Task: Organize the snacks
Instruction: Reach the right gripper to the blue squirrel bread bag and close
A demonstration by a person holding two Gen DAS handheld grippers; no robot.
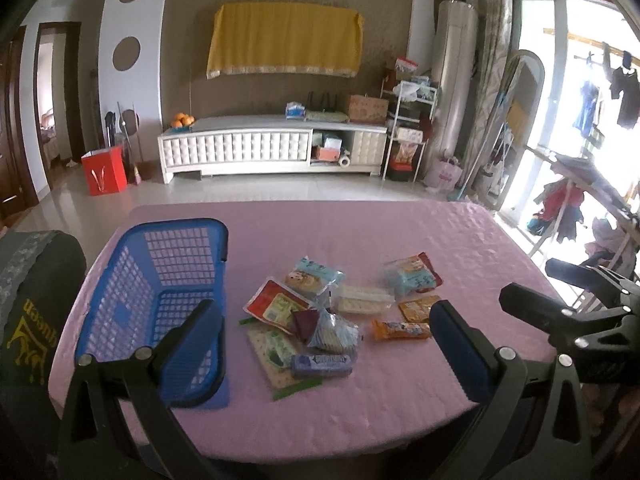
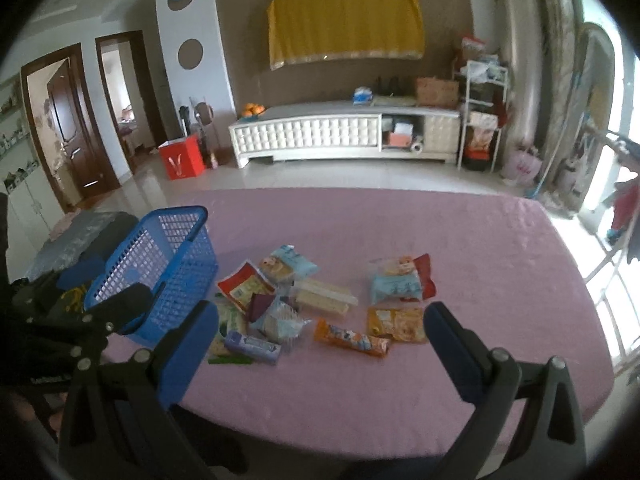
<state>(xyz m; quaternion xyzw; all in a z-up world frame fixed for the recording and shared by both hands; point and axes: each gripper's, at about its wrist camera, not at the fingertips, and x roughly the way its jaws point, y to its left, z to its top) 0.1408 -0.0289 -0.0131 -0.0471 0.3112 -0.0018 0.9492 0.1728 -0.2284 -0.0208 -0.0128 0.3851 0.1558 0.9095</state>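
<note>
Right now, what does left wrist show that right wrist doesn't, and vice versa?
Left wrist only: the inside floor of the blue basket, which has no snacks in it, the right gripper entering from the right edge, and laundry hanging outside the window.

Right wrist only: two open brown doors at the left, the left gripper low at the left, and the basket seen from its outer side.

Both: the pink tablecloth, the snack pile including the orange bar and the purple pack, and the yellow cloth on the wall. Both grippers are open and hold nothing.
</note>
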